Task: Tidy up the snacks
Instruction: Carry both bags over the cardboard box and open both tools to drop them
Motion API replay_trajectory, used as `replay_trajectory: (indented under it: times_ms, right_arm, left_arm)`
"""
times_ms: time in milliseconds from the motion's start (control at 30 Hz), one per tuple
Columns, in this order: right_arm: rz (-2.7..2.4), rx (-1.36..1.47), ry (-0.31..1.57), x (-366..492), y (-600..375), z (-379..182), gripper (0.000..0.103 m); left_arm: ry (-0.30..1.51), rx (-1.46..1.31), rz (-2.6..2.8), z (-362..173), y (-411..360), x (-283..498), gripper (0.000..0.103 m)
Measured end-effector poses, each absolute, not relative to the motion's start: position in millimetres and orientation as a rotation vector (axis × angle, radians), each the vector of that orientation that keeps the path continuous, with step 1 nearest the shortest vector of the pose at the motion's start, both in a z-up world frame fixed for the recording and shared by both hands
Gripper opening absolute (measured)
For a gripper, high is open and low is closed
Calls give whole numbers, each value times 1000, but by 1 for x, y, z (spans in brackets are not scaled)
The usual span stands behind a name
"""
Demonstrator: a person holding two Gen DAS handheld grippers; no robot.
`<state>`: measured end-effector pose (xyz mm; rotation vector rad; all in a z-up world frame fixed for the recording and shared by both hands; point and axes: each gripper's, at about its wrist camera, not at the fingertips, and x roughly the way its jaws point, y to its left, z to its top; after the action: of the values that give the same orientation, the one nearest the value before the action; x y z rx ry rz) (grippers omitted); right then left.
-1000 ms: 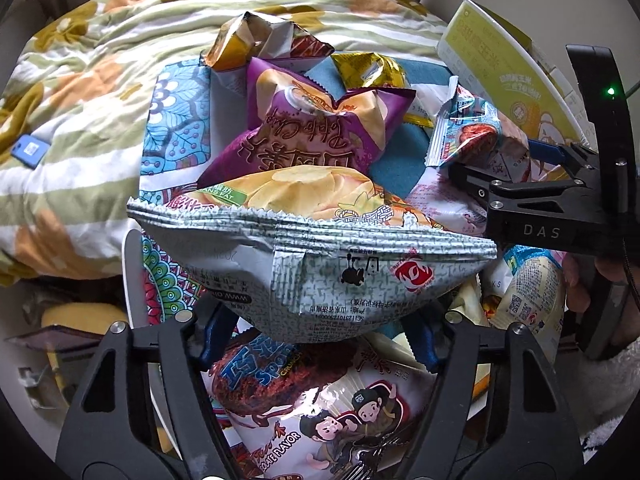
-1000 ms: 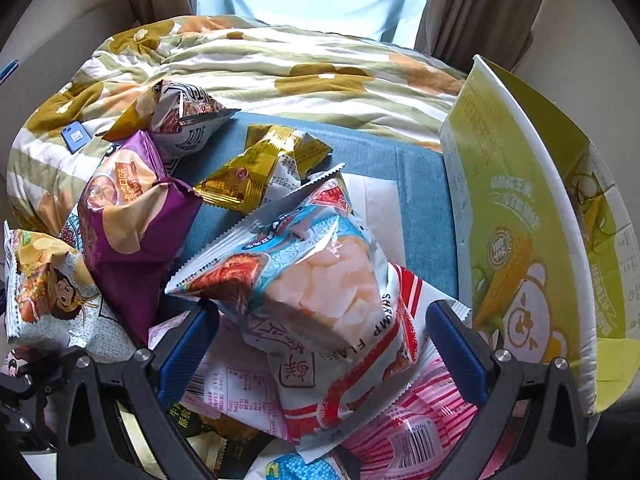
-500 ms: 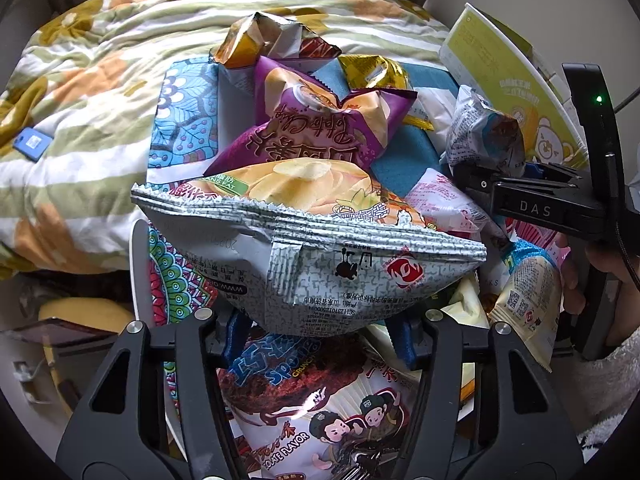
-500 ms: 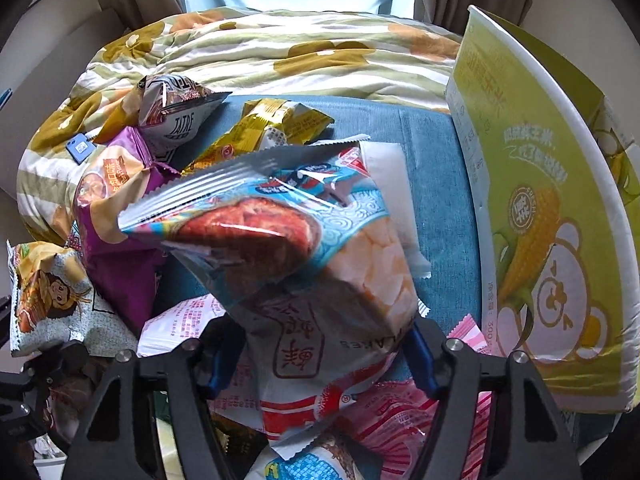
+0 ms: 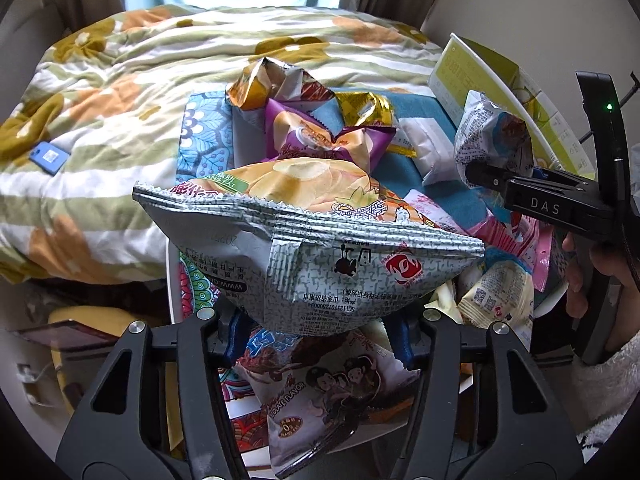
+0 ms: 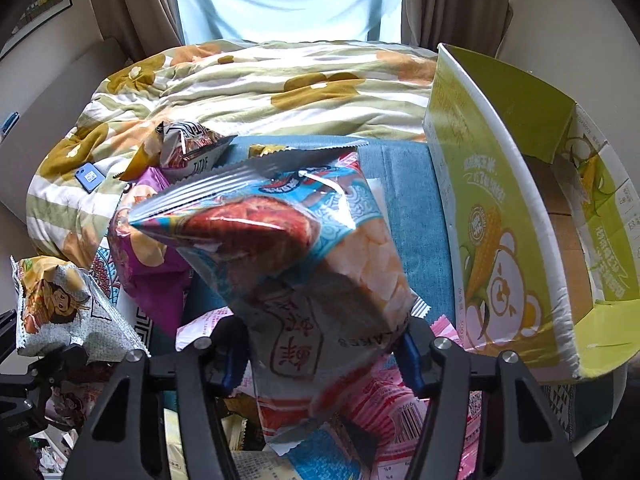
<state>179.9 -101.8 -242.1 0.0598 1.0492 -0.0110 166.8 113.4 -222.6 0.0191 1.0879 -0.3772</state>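
My left gripper (image 5: 316,328) is shut on a grey and orange chip bag (image 5: 312,252) and holds it above the snack pile; the bag also shows at the left of the right wrist view (image 6: 64,312). My right gripper (image 6: 320,344) is shut on a blue and red shrimp-flake bag (image 6: 304,248), lifted above the pile; in the left wrist view that bag (image 5: 494,140) hangs at the right. An open yellow-green cardboard box (image 6: 516,216) stands to the right, its inside bare. A purple bag (image 5: 328,140), a gold bag (image 5: 364,108) and an orange-silver bag (image 5: 272,88) lie farther back.
Several more snack packets (image 5: 500,292) lie on a blue mat (image 6: 416,208) and a patterned tray (image 5: 204,136). A flowered quilt (image 5: 120,100) covers the bed behind, with a small blue card (image 5: 50,156) on it. A window and curtains stand at the back.
My right gripper closed on the shrimp-flake bag and lifted it off the pile. My left gripper closed tighter on the chip bag and both views rose and tilted back.
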Motion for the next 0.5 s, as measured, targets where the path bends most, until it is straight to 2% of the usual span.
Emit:
replay_trajectory:
  times_ms: [267,500]
  right_arm:
    - [-11,78,962,156,-104,-193,54]
    - [-28,126,880,131,-126,-141,54]
  left_arm:
    - [990,33,-409,-168,103,150,52]
    - [862,67,-472,-110,63,152,52]
